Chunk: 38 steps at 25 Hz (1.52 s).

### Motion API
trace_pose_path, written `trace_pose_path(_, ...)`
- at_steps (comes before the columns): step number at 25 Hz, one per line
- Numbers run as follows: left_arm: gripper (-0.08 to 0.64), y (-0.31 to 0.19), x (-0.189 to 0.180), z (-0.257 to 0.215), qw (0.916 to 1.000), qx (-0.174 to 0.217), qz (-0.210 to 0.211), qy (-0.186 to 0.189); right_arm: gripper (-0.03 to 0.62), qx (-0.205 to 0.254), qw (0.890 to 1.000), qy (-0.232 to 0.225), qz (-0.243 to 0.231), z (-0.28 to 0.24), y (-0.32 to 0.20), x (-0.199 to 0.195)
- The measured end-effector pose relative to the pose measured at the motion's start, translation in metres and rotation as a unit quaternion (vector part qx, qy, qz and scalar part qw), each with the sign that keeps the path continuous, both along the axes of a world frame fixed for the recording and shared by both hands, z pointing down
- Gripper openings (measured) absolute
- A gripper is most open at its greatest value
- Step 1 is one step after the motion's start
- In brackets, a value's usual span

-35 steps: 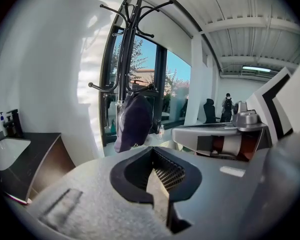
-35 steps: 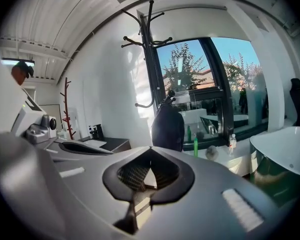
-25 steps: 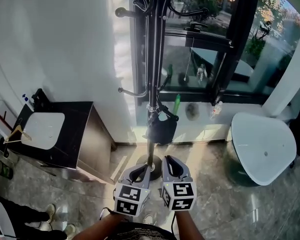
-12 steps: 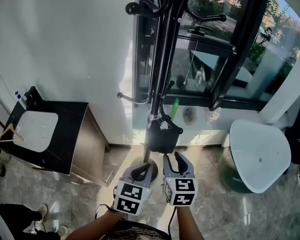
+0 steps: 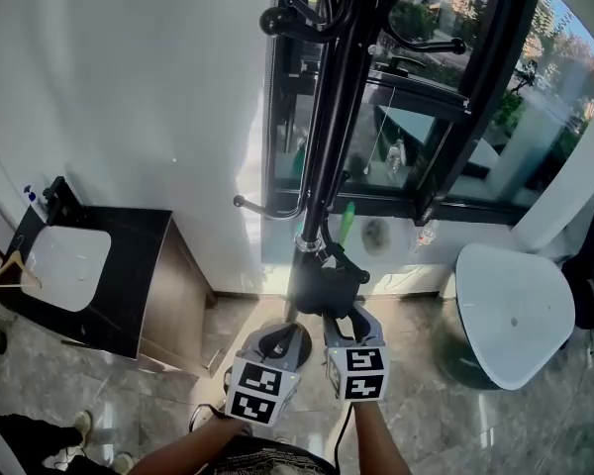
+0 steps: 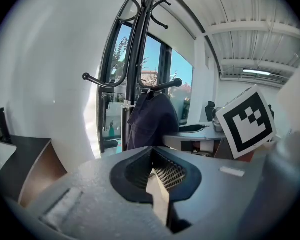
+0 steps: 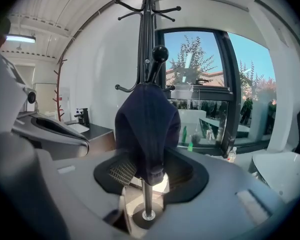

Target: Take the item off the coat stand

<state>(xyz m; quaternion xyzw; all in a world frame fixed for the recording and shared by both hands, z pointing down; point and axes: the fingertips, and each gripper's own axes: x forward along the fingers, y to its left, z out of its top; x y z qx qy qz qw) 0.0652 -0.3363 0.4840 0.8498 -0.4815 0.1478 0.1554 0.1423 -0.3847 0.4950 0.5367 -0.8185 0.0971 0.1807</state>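
A black coat stand (image 5: pixel 322 166) rises in front of the window. A dark navy cloth item (image 5: pixel 322 287) hangs from one of its low hooks. My right gripper (image 5: pixel 345 317) is up against the item's lower end, jaws opening. In the right gripper view the item (image 7: pixel 147 129) hangs down between the spread jaws of that gripper (image 7: pixel 150 169), and the pads do not press on it. My left gripper (image 5: pixel 279 336) is beside it, lower, over the stand's round base, shut and empty. The left gripper view shows the item (image 6: pixel 152 119) ahead, beyond the gripper (image 6: pixel 152 154).
A black cabinet (image 5: pixel 129 265) with a white basin stands at the left wall, a wooden hanger (image 5: pixel 10 270) beside it. A white rounded table (image 5: pixel 515 315) sits at the right. A green bottle (image 5: pixel 348 221) stands on the window sill behind the stand.
Both grippers have moved forward to the stand. The right gripper's jaws have spread apart and now reach round the item's lower end. The left gripper stays shut.
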Motion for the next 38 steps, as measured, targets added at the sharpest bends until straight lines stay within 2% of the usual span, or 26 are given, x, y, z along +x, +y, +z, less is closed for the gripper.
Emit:
trace_pose_path(4,0.006,-0.007,-0.003,0.000,1.0000,0.001,0.001,-0.001,0.103,0.004,1.000,0.019,0.001,0.002,-0.012,-0.003)
trace_pose_path(10,0.006,-0.007,-0.004,-0.001,1.0000,-0.001,-0.001,0.007,0.050,0.021,1.000,0.009,-0.002,-0.005,-0.011,-0.007)
trace_pose_path(24,0.006,0.013,-0.016,-0.005,0.9997,0.008,-0.022,0.001,0.040,0.092,0.995,-0.020,0.027,-0.051,0.015,0.003)
trace_pose_path(38,0.005,0.045,-0.003,-0.009,0.9997,0.010,-0.018,0.015,0.040,0.117,0.992,-0.021,0.044,-0.070,0.052,0.023)
